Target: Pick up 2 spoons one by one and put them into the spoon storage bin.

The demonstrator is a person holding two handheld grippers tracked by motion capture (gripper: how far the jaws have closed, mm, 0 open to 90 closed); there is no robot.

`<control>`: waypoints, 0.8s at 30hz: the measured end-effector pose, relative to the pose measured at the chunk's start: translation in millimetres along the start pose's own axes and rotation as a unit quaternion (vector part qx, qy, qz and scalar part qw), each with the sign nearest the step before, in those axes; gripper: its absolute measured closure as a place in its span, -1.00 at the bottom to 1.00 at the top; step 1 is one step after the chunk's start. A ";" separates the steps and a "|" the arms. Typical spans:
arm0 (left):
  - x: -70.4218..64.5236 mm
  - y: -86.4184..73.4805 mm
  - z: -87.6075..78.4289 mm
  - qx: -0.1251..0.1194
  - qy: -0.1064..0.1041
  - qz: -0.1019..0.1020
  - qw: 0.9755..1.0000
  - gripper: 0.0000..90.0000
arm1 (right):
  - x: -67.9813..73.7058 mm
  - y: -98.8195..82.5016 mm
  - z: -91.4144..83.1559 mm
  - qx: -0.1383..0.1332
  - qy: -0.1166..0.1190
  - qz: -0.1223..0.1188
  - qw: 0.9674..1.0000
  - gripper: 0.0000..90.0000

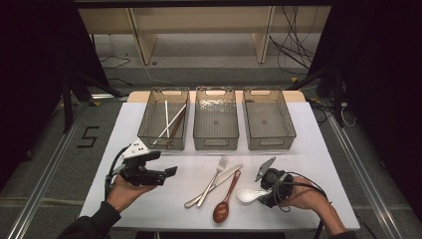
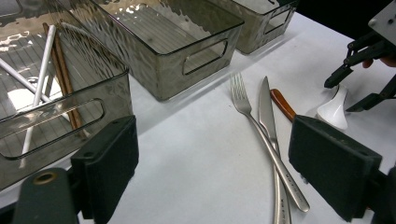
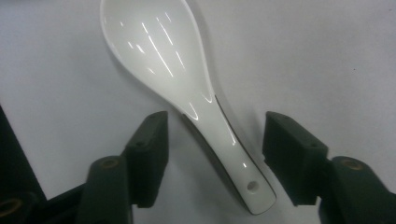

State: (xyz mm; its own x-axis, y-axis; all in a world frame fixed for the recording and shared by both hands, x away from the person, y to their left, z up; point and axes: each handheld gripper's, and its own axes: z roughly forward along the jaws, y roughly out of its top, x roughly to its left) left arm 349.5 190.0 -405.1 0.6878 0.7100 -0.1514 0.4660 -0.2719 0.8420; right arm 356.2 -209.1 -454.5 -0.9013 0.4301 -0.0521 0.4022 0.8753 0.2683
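A white ceramic spoon (image 1: 247, 194) lies on the white table, bowl to the left. My right gripper (image 1: 263, 194) is low over its handle. In the right gripper view the handle of the spoon (image 3: 224, 135) runs between the two black jaws of my right gripper (image 3: 215, 137), with a gap on each side, so the pads do not press it. My left gripper (image 1: 170, 173) is held above the table's left front, open, with nothing between its jaws. The left gripper view has my left gripper (image 2: 212, 158) facing the cutlery and the white spoon (image 2: 334, 112).
A fork (image 1: 215, 175), a knife (image 1: 221, 181) and a brown wooden spoon (image 1: 225, 201) lie mid-table. Three clear bins stand behind: the left bin (image 1: 163, 91) holds chopsticks (image 1: 170, 124), the middle bin (image 1: 215, 144) and right bin (image 1: 271, 145) hold nothing.
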 end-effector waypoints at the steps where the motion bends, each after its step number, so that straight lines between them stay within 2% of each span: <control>1: 0.0 0.0 0.0 0.000 0.000 0.000 1.000 -0.65 | 0.4 0.1 0.6 0.004 -0.002 0.006 1.000 0.03; 6: 0.1 -0.1 0.2 0.000 0.000 0.000 1.000 -0.65 | 0.2 -0.4 1.9 0.011 0.000 -0.010 1.000 0.16; 7: 0.1 -0.1 0.2 0.000 0.000 0.000 1.000 -0.65 | 0.8 0.1 2.0 0.011 0.002 -0.013 1.000 0.20; 8: 0.2 -0.1 0.2 0.000 0.000 0.001 1.000 -0.65 | 2.1 1.3 1.9 0.015 0.007 -0.008 1.000 0.34; 9: 0.2 -0.1 0.1 0.000 0.000 0.000 1.000 -0.65 | 2.0 1.4 2.1 0.015 0.010 -0.010 1.000 0.37; 20: 0.1 -0.1 0.4 0.001 0.001 0.002 1.000 -0.65 | 5.0 6.0 2.1 0.030 0.020 -0.025 0.999 0.67; 24: 0.2 0.0 0.3 0.002 0.001 0.003 1.000 -0.65 | 5.3 7.1 1.6 0.037 0.020 -0.029 0.999 0.68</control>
State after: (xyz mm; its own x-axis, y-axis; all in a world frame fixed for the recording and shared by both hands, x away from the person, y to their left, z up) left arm 349.7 190.0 -405.3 0.6895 0.7093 -0.1463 0.4648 -0.2784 0.8405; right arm 354.6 -200.3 -454.4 -0.9285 0.3703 -0.0275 0.3585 0.9132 0.1937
